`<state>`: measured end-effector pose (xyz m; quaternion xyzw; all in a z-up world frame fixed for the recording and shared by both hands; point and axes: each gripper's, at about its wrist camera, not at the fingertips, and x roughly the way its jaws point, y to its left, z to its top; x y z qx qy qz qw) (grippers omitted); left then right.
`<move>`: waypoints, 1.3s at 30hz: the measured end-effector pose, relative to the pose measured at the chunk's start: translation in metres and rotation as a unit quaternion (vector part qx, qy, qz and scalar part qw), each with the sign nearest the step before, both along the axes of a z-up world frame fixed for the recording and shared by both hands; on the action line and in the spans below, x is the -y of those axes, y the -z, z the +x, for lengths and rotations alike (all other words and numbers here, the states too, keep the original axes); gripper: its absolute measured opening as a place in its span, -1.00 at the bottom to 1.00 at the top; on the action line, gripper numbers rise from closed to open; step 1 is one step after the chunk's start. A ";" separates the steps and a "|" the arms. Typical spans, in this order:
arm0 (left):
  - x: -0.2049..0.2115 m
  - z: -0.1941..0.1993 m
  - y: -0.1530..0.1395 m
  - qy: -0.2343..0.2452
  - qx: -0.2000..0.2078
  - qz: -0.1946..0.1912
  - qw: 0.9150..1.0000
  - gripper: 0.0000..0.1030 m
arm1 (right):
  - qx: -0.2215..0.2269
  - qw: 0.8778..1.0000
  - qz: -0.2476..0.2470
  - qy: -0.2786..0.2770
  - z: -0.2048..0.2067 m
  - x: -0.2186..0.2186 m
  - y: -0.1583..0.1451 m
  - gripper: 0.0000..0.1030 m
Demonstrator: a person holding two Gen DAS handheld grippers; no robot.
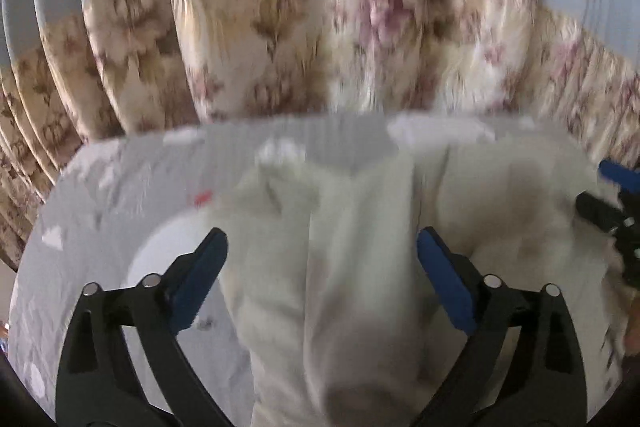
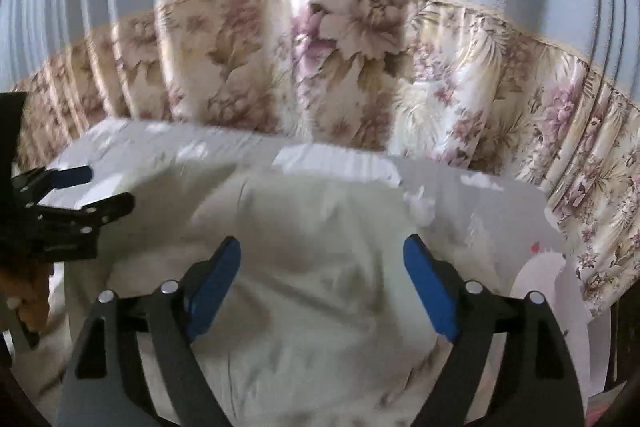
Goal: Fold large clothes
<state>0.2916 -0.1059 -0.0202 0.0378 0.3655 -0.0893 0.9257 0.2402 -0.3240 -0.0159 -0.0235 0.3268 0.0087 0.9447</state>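
Left gripper (image 1: 322, 247): released, its two blue-padded fingers spread wide, nothing pinched between them.
Right gripper (image 2: 322, 251): released as well, fingers spread wide and clear of the cloth; it also shows at the far right edge of the left wrist view.
Cream garment (image 1: 340, 267): a large, pale, rumpled piece of clothing lying under and ahead of both grippers, with long folds running away from the left gripper between its fingers.
Garment in the right view (image 2: 304, 287): it fills the space between and beyond the right gripper's fingers, creased and slack, and spreads toward the left gripper (image 2: 94, 191), which sits off to that side, open.
Surface (image 1: 120, 187): a grey cover with white patches and a small red mark, beneath the garment and showing to the outer side of each gripper.
Curtain (image 2: 340, 67): a pleated floral band in cream, brown and pink, beyond the surface's far edge, with plain pale blue fabric above it.
Sharpness: the left view is motion-blurred, so fine detail of the cloth cannot be told.
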 end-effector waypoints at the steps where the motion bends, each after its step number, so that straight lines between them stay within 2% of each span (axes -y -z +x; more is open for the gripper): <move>1: 0.005 0.008 -0.003 -0.003 -0.001 0.001 1.000 0.88 | -0.007 1.000 0.007 0.012 0.012 0.003 0.000 0.63; 3: 0.017 0.027 0.000 -0.010 -0.010 0.009 1.000 0.88 | -0.034 0.998 0.035 0.034 0.039 0.012 0.010 0.63; 5: 0.024 0.046 0.012 -0.009 -0.039 0.001 0.999 0.88 | -0.059 0.996 0.048 0.052 0.060 0.018 0.025 0.63; 10: 0.028 0.078 0.048 -0.026 -0.073 0.026 0.997 0.94 | -0.119 0.990 0.016 0.069 0.091 0.021 0.061 0.63; 13: 0.028 0.078 0.058 -0.025 -0.064 0.032 0.997 0.94 | -0.120 0.991 -0.011 0.064 0.095 0.016 0.066 0.66; 16: 0.027 0.070 0.049 -0.026 -0.050 0.031 0.998 0.94 | -0.099 0.994 0.000 0.055 0.082 0.017 0.056 0.66; 21: 0.000 0.021 0.012 -0.010 -0.005 -0.003 1.000 0.94 | -0.057 0.998 0.008 0.029 0.023 0.023 0.028 0.68; 23: -0.015 -0.008 -0.001 -0.006 0.011 0.000 1.000 0.94 | -0.050 0.998 0.012 0.023 -0.008 0.030 0.019 0.71; 26: -0.050 -0.072 -0.016 -0.006 0.041 -0.001 0.999 0.94 | -0.042 0.999 0.026 0.020 -0.064 0.044 0.013 0.74; 31: -0.097 -0.148 -0.007 -0.024 0.036 -0.008 0.999 0.94 | -0.043 0.998 0.010 0.038 -0.161 0.056 0.022 0.74; 35: -0.137 -0.205 0.014 -0.056 0.011 -0.021 0.998 0.94 | -0.039 0.998 -0.008 0.058 -0.228 0.051 0.032 0.75; 39: -0.149 -0.250 0.029 -0.066 0.000 -0.011 0.998 0.94 | -0.040 0.996 -0.026 0.077 -0.270 0.045 0.038 0.75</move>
